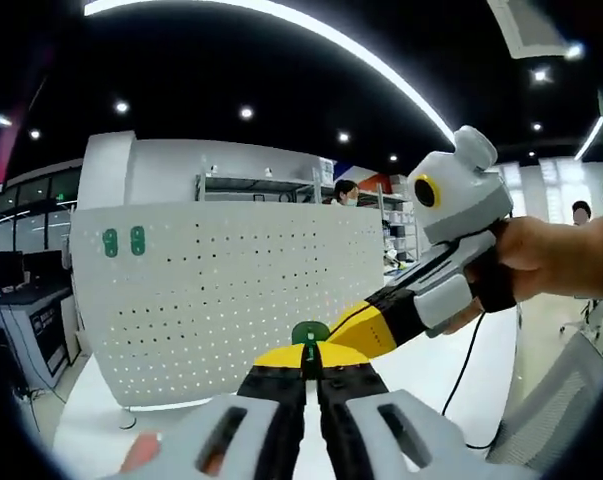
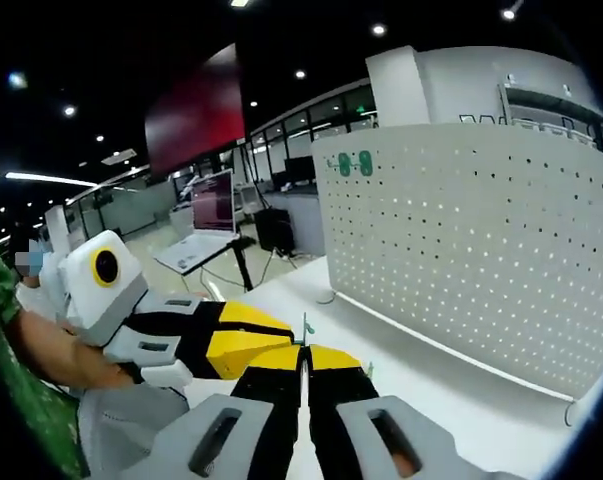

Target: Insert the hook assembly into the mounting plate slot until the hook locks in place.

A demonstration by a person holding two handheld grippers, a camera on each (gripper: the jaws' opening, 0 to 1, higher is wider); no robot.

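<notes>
Green hook [image 1: 310, 334] pinched at tips of left gripper [image 1: 312, 366] and right gripper [image 1: 333, 335]

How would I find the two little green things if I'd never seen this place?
Look for the big white pegboard standing upright on the white table. Follow it to its top corner, left as the left gripper view shows it. The two green hooks sit there side by side, the only coloured pieces among plain rows of holes.
</notes>
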